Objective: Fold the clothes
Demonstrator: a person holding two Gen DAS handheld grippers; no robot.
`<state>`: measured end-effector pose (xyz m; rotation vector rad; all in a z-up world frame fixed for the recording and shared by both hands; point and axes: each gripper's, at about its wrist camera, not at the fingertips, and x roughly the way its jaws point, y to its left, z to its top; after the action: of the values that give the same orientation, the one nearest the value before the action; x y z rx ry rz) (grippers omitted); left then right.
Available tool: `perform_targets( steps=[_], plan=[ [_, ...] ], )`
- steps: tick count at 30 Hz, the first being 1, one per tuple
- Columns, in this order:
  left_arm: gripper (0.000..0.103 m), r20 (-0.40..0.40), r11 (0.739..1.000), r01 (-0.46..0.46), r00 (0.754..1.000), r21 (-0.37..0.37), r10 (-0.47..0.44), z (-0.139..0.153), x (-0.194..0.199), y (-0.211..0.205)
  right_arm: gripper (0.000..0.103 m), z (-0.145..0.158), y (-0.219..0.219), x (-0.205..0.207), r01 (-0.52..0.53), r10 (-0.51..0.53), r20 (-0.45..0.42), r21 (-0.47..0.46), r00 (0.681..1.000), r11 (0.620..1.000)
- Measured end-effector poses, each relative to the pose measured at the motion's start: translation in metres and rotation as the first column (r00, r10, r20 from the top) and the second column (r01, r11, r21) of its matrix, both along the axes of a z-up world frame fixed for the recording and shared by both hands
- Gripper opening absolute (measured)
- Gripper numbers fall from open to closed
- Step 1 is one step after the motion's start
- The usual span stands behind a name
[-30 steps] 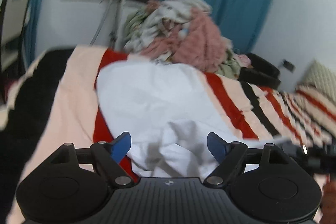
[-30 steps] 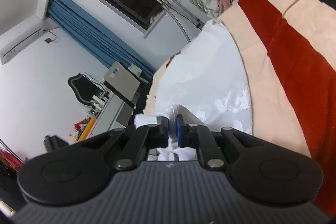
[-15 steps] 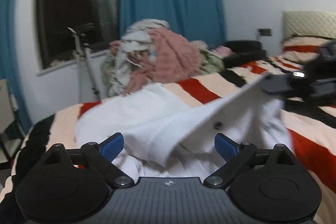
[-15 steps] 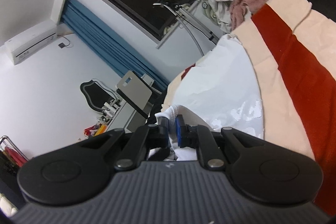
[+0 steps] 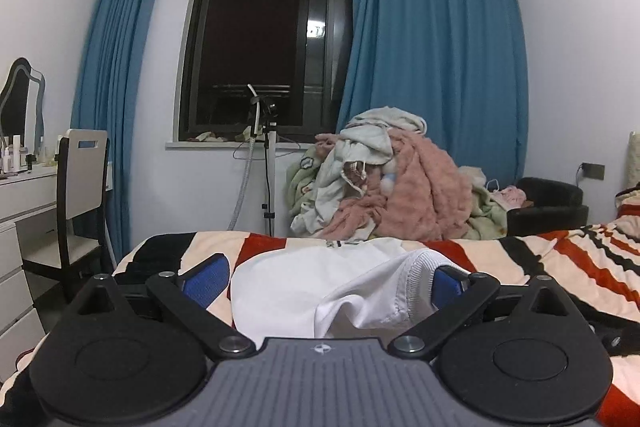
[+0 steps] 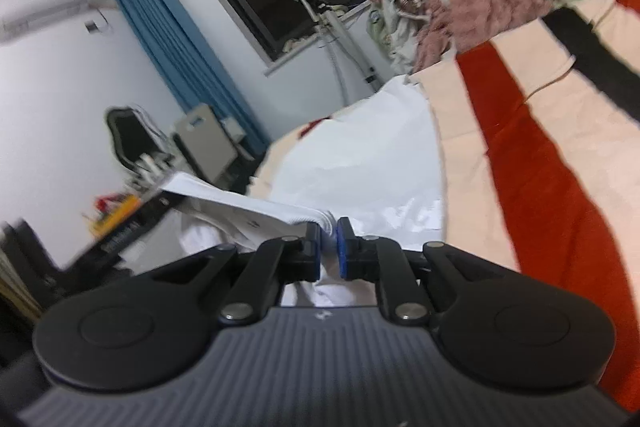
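L gripper [image 5: 326, 277] now levelling, fingers spread wide around white garment [image 5: 304, 283] on striped bed [image 5: 560, 259] | R gripper [image 6: 328, 241] staying pinched on ribbed hem | left view alone showing far clothes pile [image 5: 384, 183] upright.

One white garment [image 5: 304, 291], one striped blanket [image 5: 560, 259], one clothes pile [image 5: 392, 183], two curtains [image 5: 432, 67], one chair [image 5: 80, 179]

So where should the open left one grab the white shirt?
Best on the ribbed edge of the white shirt, which stands raised by the left hand-held gripper's right pad. Come straight ahead, low over the bed. The right hand-held gripper already pinches another part.
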<state>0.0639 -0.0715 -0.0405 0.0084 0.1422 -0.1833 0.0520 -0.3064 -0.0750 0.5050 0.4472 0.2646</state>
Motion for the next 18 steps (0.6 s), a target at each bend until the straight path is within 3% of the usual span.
perform_targets(
  steps=[2, 4, 5, 10, 13, 18],
  plan=[
    [0.101, 0.025, 1.0, 0.022, 0.999, -0.007, -0.022, 0.007, -0.012, 0.004, 0.055, -0.001, 0.003, -0.006, 0.07, -0.071, -0.015, -0.065, 0.997, 0.995],
    [0.101, 0.053, 0.999, 0.05, 0.997, -0.011, -0.05, 0.014, -0.025, 0.009, 0.08, -0.002, 0.001, -0.017, 0.147, -0.148, -0.012, -0.076, 0.989, 0.986],
    [0.101, 0.062, 0.998, 0.065, 0.996, -0.006, -0.064, 0.017, -0.032, 0.009, 0.085, -0.002, -0.001, -0.024, 0.185, -0.187, -0.01, -0.078, 0.982, 0.98],
    [0.101, 0.078, 0.995, 0.099, 0.992, 0.017, -0.1, 0.019, -0.057, 0.004, 0.084, 0.007, -0.003, -0.053, 0.299, -0.293, 0.063, -0.133, 0.954, 0.945],
    [0.101, 0.047, 0.995, 0.099, 0.994, -0.015, -0.099, 0.02, -0.06, 0.012, 0.084, 0.016, -0.003, -0.069, 0.282, -0.267, 0.102, -0.173, 0.958, 0.944],
    [0.1, 0.021, 0.998, 0.04, 0.999, -0.05, -0.039, 0.021, -0.061, 0.03, 0.086, 0.011, -0.019, -0.08, 0.349, -0.353, 0.006, -0.159, 0.936, 0.924]
  ],
)
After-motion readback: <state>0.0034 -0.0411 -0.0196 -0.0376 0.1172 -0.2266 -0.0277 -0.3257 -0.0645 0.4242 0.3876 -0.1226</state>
